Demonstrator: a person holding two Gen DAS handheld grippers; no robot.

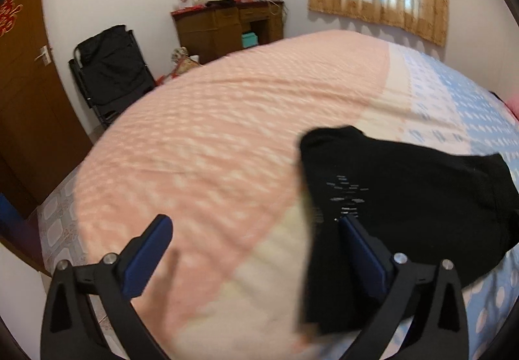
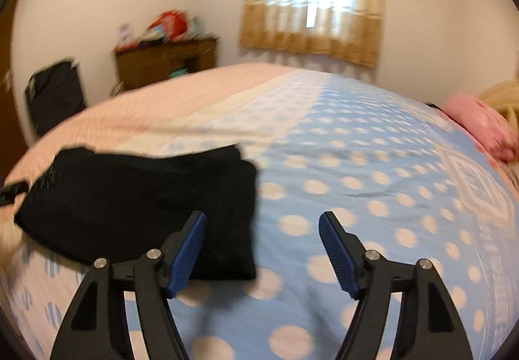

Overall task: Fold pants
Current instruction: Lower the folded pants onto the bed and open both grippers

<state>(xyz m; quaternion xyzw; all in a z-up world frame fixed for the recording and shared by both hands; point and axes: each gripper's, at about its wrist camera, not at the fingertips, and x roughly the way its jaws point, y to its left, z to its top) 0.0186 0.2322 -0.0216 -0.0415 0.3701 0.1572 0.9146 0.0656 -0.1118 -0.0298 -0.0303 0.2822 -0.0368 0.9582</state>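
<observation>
Pants (image 2: 139, 204): black, soft, already folded into a thick flat bundle, lying on the bed (image 2: 373, 165) where the pink part of the cover meets the blue dotted part. Light and limp by the look; likely to sag and slide open if lifted by one layer only. Best taken at a doubled edge or corner, all layers pinched together, one hold toward each end. Matte knit, so probably not slippery. Left tongs (image 1: 256, 223) spread wide over the bundle's left edge, one finger against the cloth in view, nothing pinched. Right tongs (image 2: 262, 223) open too, narrower, at the bundle's right edge, empty. Small white flecks (image 1: 347, 194) on the cloth, too blurred to identify.
</observation>
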